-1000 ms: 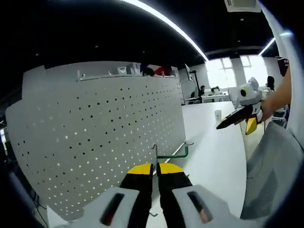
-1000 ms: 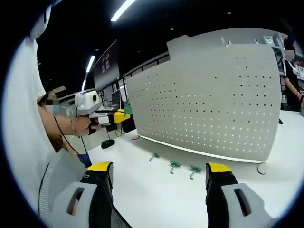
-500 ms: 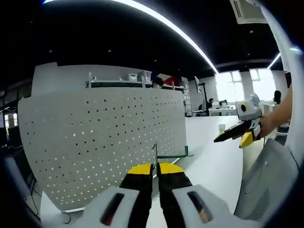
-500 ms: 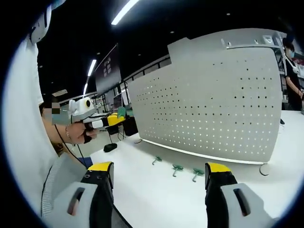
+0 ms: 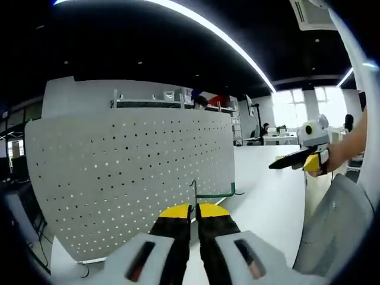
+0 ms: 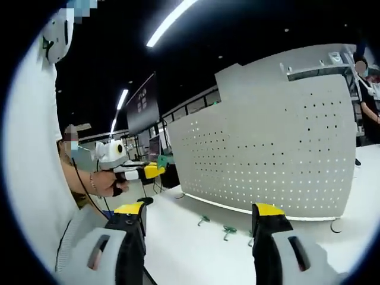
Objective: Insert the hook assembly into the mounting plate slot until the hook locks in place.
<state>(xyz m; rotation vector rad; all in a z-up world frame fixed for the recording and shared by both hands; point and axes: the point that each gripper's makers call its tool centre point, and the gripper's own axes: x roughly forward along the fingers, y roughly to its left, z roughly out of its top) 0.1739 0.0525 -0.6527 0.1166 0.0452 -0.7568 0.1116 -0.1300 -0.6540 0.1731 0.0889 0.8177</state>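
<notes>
While the left gripper (image 5: 193, 209) clamps a green hook (image 5: 211, 193) before the pegboard (image 5: 119, 178), the right gripper (image 6: 199, 212) stands spread, empty.

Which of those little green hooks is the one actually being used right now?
Find the big grey pegboard standing on the white table. The hook in use is held up in front of the board, pinched in the shut left gripper. The other green hooks lie loose on the table at the board's foot.

We hold our left tool (image 5: 194, 211) raised with its jaws pressed together; our right tool (image 6: 199, 215) is raised, jaws wide apart.
</notes>
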